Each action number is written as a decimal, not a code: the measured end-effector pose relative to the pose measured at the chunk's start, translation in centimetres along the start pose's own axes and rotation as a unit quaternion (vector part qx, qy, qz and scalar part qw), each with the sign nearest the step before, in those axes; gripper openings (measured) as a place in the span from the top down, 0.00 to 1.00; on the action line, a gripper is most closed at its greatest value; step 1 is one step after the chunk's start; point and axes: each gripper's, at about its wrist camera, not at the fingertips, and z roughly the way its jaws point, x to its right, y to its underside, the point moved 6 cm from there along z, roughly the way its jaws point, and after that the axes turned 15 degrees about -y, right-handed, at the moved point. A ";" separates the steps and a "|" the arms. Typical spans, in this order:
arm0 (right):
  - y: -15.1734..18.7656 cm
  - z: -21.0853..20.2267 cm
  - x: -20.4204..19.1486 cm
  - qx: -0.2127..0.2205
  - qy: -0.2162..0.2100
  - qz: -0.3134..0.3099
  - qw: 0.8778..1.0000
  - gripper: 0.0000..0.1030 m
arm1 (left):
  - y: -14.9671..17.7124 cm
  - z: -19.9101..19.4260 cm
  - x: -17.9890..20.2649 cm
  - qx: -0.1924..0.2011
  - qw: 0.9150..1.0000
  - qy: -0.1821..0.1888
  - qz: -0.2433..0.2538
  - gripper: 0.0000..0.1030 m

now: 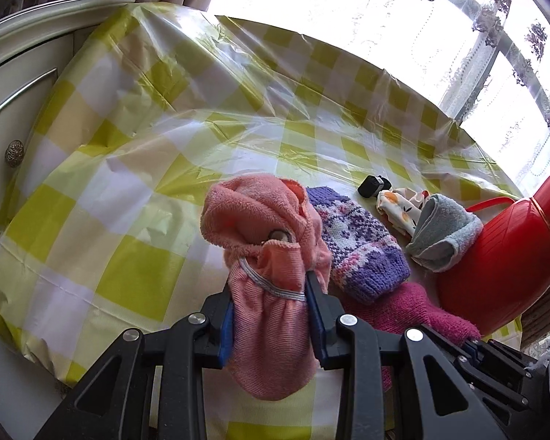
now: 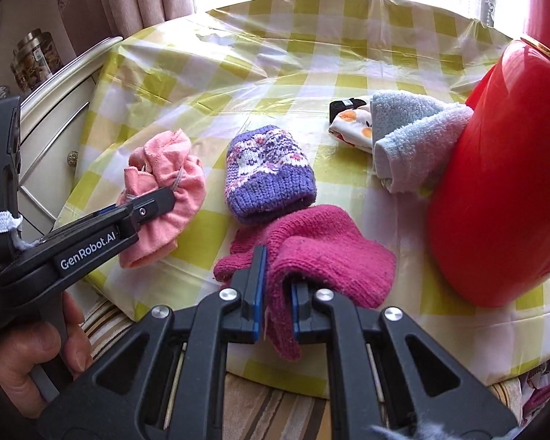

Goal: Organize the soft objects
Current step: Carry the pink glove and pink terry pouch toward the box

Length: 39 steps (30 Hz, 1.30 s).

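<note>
We hold one soft item in each gripper. The left gripper has its fingers closed on the pink cloth, bunched and apparently raised off the surface. The right gripper clamps a fold of the magenta knit, which lies at the near edge, probably for moving. We count one purple hat, one blue towel, one printed cloth, one red basin.
</note>
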 end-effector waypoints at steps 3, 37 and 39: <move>0.6 -1.3 -0.1 0.005 0.000 0.001 1.000 0.86 | 0.4 -0.8 0.3 0.002 1.000 0.001 0.002 0.67; 5.9 -15.1 7.2 0.065 0.055 0.072 0.994 0.86 | 6.0 -9.2 11.4 0.013 0.992 0.078 0.102 0.67; 6.3 -16.2 8.3 0.069 0.063 0.084 0.992 0.86 | 6.6 -9.7 12.7 0.010 0.990 0.087 0.113 0.67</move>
